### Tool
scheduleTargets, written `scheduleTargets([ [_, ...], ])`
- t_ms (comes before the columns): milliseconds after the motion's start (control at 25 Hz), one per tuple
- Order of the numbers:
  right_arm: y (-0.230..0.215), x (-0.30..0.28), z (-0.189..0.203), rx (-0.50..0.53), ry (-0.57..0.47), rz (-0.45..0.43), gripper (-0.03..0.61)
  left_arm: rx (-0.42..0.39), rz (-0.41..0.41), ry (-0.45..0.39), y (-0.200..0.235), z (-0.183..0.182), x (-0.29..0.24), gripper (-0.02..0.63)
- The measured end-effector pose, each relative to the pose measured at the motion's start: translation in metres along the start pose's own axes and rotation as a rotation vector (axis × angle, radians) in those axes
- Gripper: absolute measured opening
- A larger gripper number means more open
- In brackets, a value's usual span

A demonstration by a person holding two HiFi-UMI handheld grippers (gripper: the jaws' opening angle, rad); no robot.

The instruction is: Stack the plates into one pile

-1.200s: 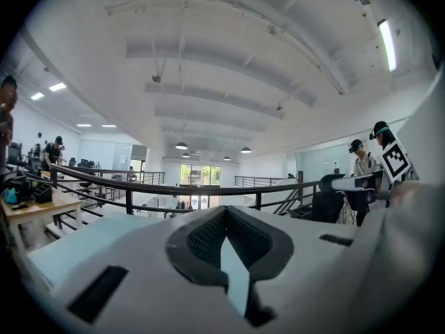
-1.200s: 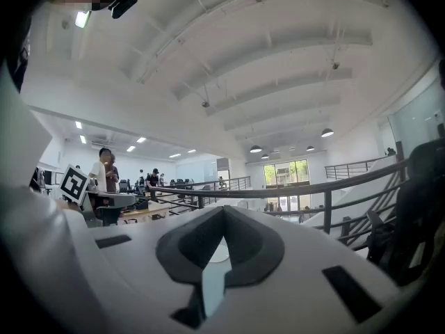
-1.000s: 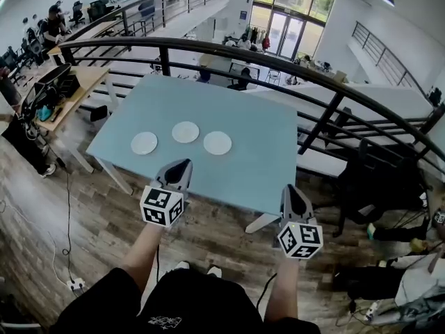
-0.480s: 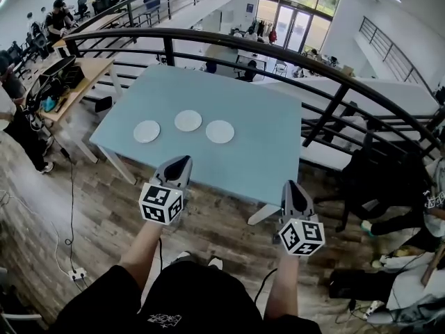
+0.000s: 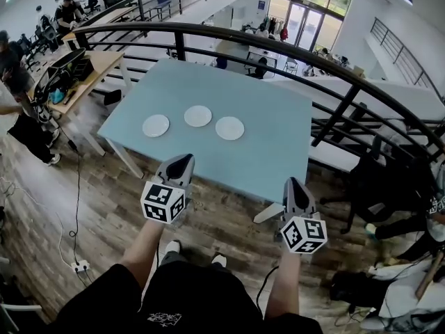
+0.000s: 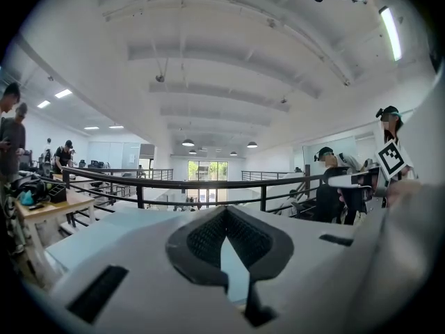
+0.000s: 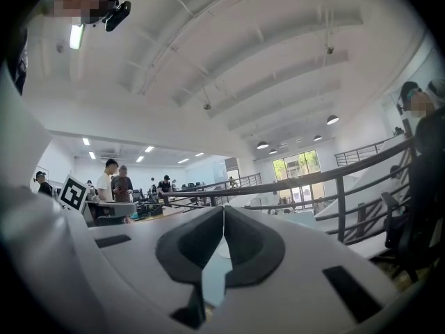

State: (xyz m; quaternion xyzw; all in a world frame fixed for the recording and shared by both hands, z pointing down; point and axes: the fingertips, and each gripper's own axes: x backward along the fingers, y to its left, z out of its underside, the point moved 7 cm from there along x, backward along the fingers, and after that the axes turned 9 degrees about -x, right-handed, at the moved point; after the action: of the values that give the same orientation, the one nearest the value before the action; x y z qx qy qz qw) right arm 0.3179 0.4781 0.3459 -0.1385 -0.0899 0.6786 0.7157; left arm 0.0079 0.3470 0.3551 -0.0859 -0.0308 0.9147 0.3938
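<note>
Plates: three, all flat on the table [image 5: 268, 141], in a loose row running left to right and each apart from its neighbour; no pile started yet. Left plate [image 5: 156, 125] sits toward the left edge, middle plate [image 5: 198, 115] a little farther back, right plate [image 5: 229, 128] nearest the table centre. Round, so no long axis to line up with; only the approach direction matters. Left gripper [image 5: 182, 160] is held about at the near table edge, pointing into the table, with the whole row ahead of it and the middle plate most nearly in line. Its own view shows the pad tips [image 6: 208, 232] meeting, nothing between them. Right gripper [image 5: 291, 181] is near the table's near right corner, well apart from the row, which lies ahead and off to its left; its jaws are likewise pressed together and empty in its own view. Judgement: left gripper is the nearer one to every plate, and either gripper must open before it can take a rim.
</note>
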Motion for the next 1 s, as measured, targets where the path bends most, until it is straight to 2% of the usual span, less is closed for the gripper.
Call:
scheduleTargets([
  [360, 0.042, -0.035, 0.016, 0.005, 0.004, 0.002, 0.006, 0.003, 0.014, -0.003, 0.053, 0.014, 0.007, 0.008],
  [680, 0.114, -0.08, 0.036, -0.009, 0.007, 0.006, 0.006, -0.017, 0.033, 0.01, 0.134, 0.028, 0.025, 0.008],
  [1000, 0.172, -0.122, 0.054, 0.002, 0.014, 0.033, 0.006, -0.003, 0.062, -0.001, 0.209, 0.041, 0.03, 0.008],
])
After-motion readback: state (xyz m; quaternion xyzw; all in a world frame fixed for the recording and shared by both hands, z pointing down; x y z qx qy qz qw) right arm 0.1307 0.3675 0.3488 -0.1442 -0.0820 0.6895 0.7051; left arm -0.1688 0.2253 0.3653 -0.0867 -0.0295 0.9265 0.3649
